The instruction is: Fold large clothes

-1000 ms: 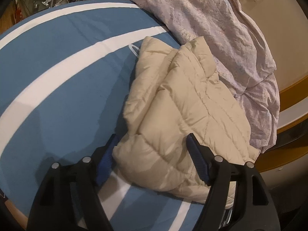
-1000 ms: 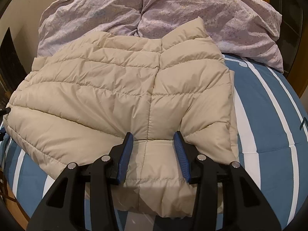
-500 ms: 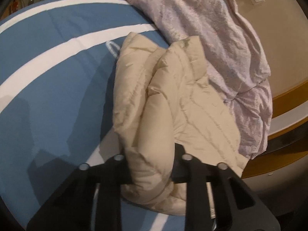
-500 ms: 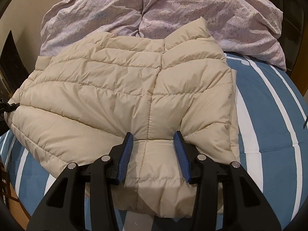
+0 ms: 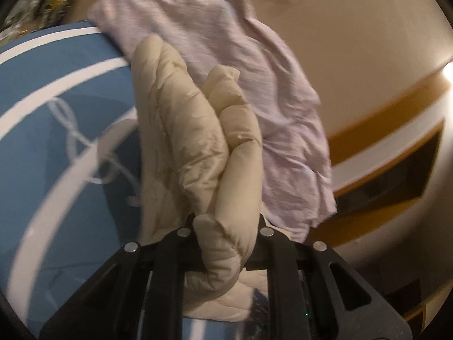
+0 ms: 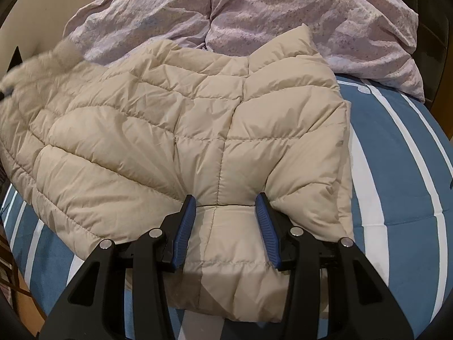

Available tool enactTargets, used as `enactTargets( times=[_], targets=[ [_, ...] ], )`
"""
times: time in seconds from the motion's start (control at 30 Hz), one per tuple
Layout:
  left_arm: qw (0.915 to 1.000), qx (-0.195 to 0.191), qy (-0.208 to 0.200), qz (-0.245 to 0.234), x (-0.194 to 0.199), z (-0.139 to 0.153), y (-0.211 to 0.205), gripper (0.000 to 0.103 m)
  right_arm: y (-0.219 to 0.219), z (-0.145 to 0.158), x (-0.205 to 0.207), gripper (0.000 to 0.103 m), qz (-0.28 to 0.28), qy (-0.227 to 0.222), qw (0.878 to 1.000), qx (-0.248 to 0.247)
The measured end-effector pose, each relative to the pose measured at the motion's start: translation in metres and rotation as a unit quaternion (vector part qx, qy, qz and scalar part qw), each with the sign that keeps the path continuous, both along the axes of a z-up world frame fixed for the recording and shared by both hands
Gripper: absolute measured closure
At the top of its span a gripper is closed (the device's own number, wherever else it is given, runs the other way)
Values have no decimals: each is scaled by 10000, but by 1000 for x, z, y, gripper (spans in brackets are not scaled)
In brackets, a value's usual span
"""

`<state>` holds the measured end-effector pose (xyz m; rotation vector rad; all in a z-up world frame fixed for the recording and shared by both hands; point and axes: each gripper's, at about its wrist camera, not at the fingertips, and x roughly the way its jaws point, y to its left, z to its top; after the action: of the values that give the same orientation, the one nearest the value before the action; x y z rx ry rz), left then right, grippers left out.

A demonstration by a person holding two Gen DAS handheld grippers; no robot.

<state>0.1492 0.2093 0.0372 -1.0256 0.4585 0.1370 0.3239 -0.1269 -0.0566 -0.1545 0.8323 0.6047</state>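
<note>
A cream quilted puffer jacket (image 6: 175,130) lies spread on a blue bed cover with white stripes (image 6: 396,170). My right gripper (image 6: 225,212) is open, its blue pads pressed down on the jacket near its front edge, with a bulge of fabric between them. My left gripper (image 5: 226,243) is shut on a thick bunch of the jacket (image 5: 192,141) and holds that edge lifted above the bed cover (image 5: 42,147). In the right wrist view the lifted far left edge of the jacket (image 6: 34,65) is blurred.
A crumpled lilac duvet (image 6: 254,11) lies along the head of the bed behind the jacket, and also shows in the left wrist view (image 5: 254,70). A beige wall with wooden trim (image 5: 382,130) is to the right. Clutter (image 5: 34,8) stands at the far left.
My left gripper closed on the jacket's edge and lifted it up off the bed, bunching the fabric. My right gripper stayed in place, pressing on the jacket.
</note>
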Motion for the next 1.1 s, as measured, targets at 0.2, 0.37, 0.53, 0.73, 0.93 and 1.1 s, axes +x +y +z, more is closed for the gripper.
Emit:
enactTargets(
  times=[0.2, 0.37, 0.53, 0.73, 0.93, 1.1],
  targets=[
    [9977, -78, -197, -638, 40, 8, -50, 89, 0, -1, 1, 56, 4, 40, 10000, 67],
    [9930, -223, -242, -1136, 72, 6, -91, 89, -1, -2, 1, 56, 7, 63, 9999, 104],
    [9871, -296, -240, -1557, 93, 2, -127, 89, -3, -3, 3, 56, -2, 107, 9998, 176],
    [9792, -404, -253, -1973, 107, 0, -159, 89, -5, -3, 5, 56, -34, 184, 9993, 325],
    [9712, -366, -180, -2347, 125, -4, -191, 89, -8, -4, 7, 56, -76, 266, 9983, 507],
    [9697, -411, 95, -2407, 141, -22, -200, 89, -13, -4, 8, 57, -91, 339, 9971, 681]
  ],
)
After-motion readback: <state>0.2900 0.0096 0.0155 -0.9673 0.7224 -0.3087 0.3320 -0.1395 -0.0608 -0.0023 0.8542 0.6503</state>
